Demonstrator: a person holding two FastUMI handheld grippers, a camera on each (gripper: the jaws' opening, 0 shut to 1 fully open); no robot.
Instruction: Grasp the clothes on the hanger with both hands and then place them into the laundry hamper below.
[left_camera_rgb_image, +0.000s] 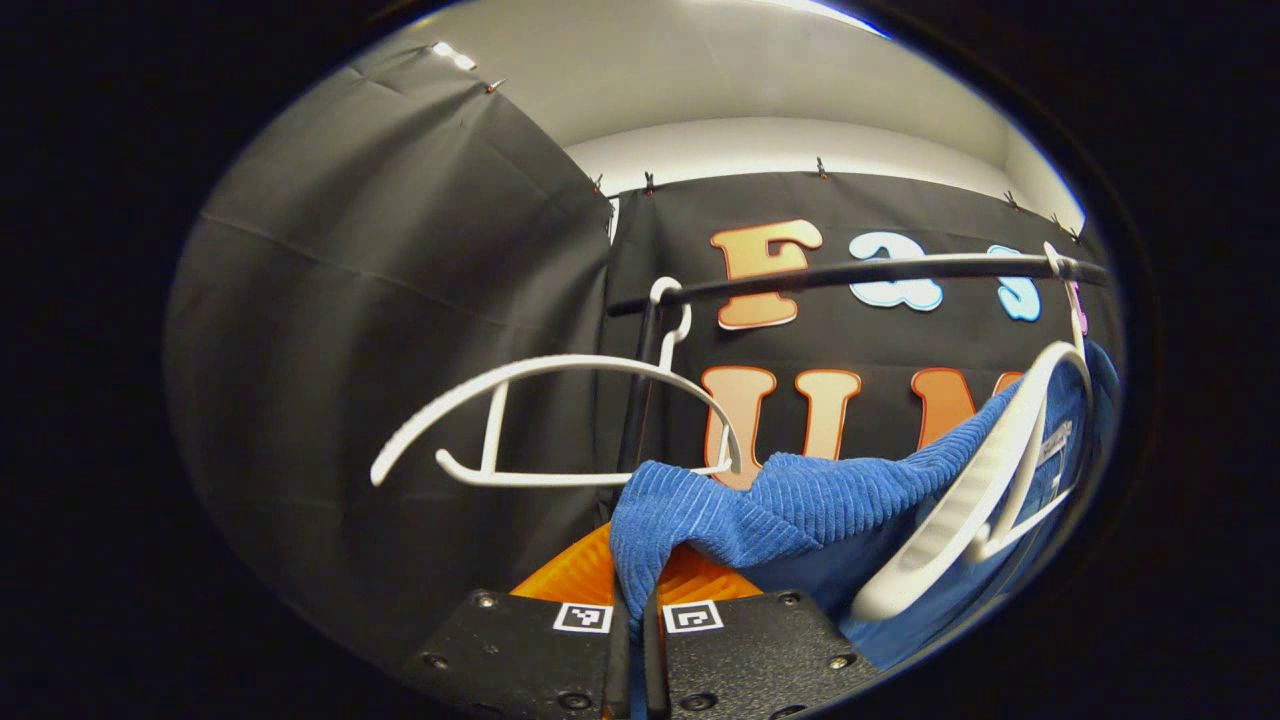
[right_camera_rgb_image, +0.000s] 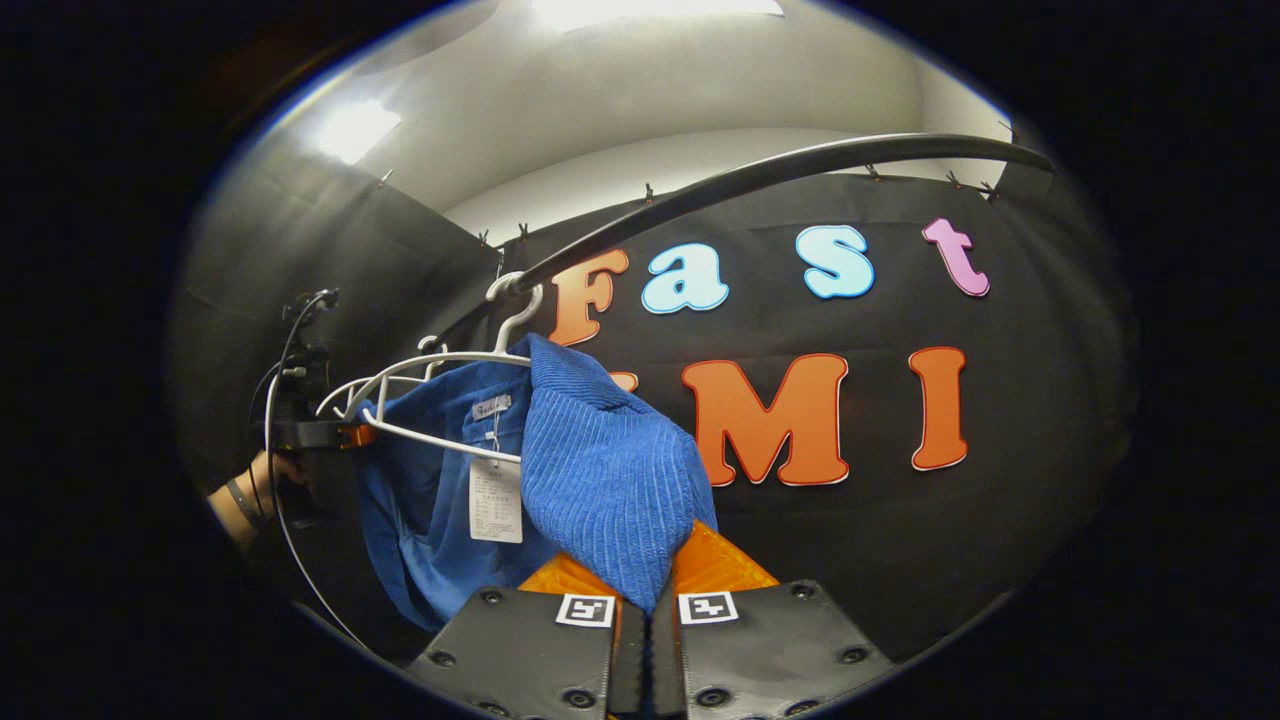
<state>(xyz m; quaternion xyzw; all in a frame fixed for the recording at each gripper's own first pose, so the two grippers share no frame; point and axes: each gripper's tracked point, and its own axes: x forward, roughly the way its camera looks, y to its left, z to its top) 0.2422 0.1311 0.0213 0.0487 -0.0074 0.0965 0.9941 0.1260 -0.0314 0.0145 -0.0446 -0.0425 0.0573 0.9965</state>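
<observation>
My left gripper (left_camera_rgb_image: 632, 625) pinches one shoulder of the blue ribbed-knit garment (left_camera_rgb_image: 790, 510); my right gripper (right_camera_rgb_image: 648, 618) clamps the other, so both ends can lift clear of the white plastic hanger (right_camera_rgb_image: 440, 395) on the black rail (right_camera_rgb_image: 760, 180).

Left hand-held gripper (left_camera_rgb_image: 632, 640), black screwed plates, square coded markers, orange body
</observation>
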